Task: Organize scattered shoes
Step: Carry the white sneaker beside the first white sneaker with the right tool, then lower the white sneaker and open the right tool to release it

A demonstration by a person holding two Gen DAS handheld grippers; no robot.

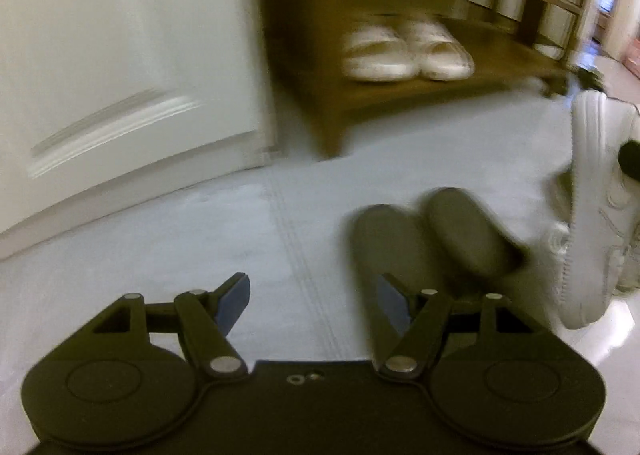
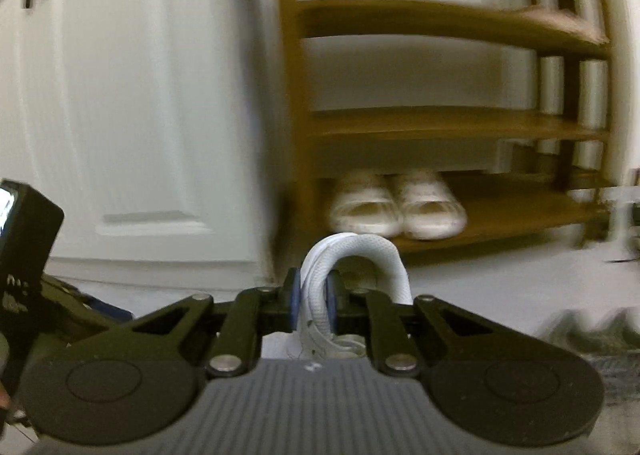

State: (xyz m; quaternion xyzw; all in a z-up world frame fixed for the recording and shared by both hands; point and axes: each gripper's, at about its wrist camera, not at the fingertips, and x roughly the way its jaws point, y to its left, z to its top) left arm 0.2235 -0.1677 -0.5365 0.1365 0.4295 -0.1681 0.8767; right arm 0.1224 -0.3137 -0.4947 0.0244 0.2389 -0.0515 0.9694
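A: Current step?
B: Transport. The right hand-held gripper pinches the collar of a white sneaker, held off the floor in front of the rack.
A: Left hand-held gripper?
B: Spread, empty — above the dark slippers on the floor.
A: Next?
B: Probably set the sneaker on a free shelf, beside the white sandals.

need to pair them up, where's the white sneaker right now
The white sneaker hangs off the floor at the left wrist view's right edge, beside the dark slippers, its collar pinched in the right gripper.
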